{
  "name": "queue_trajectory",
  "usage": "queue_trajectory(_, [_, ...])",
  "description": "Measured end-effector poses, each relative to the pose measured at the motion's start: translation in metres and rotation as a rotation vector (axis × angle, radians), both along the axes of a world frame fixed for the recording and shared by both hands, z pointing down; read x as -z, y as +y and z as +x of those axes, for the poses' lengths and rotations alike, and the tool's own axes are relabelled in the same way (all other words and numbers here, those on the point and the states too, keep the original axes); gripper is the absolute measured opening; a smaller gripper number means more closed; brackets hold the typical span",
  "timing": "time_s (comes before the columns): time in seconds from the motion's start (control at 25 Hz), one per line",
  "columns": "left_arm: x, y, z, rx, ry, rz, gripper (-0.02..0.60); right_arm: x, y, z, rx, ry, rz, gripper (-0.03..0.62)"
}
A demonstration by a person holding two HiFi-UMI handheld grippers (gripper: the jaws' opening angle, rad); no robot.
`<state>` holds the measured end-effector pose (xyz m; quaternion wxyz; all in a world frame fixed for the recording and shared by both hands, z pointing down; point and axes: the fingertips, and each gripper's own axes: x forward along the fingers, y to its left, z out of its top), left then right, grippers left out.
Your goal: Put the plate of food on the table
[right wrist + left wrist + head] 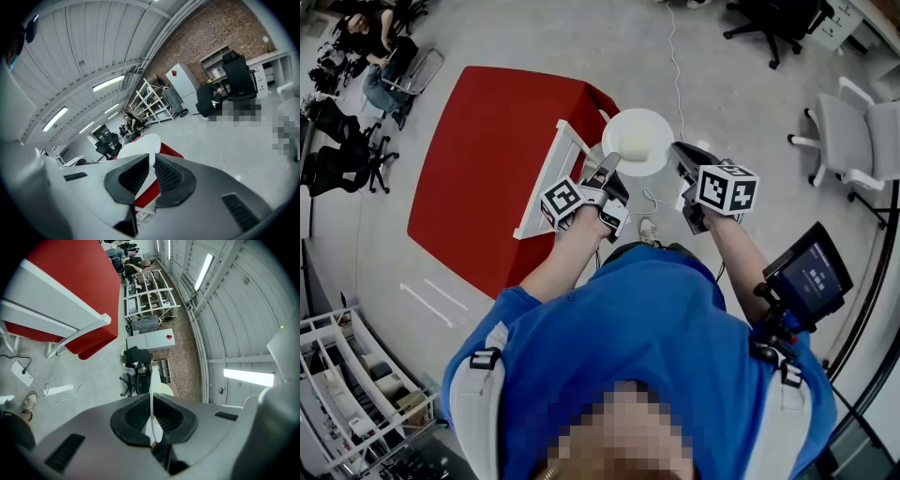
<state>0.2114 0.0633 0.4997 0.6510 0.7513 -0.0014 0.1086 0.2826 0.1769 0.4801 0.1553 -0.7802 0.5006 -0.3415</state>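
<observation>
- The white plate, a pale mound of food at its centre, hangs in the air between our two grippers. It is over the grey floor, just off the near corner of the red table, and not on the table.
- Our left gripper is clamped on the plate's near-left rim. In the left gripper view the plate stands edge-on as a thin white line pinched between the two dark pads.
- Our right gripper sits at the plate's right rim in the head view. Its own view shows the jaws drawn almost together with only a narrow slit between them. The plate's broad white face lies past the left pad, and a strip of red table shows through the slit. We cannot tell whether the rim is caught there.
- Each gripper carries its marker cube, the left cube near the table's corner and the right cube over bare floor.
- A white frame leans against the table's near edge, just beside the left gripper and below the plate.
- Our blue shirt fills the lower middle of the head view, both forearms reaching forward.
- A dark screen rides at our right elbow.
- A grey office chair stands well off to the right, and a white shelf rack occupies the lower left corner.
</observation>
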Motion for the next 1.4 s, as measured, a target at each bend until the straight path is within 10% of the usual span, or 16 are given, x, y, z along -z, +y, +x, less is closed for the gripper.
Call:
queue_trajectory(0.64, [0.011,-0.080,0.001,0.149,0.021,0.000,0.014,0.013,-0.093,0.017,0.138,0.021,-0.005,0.021])
queue_trajectory(1.4, [0.007,-0.190,0.058,0.556,0.003,0.019,0.014,0.009,-0.244,0.107,0.546,0.010,0.018,0.021])
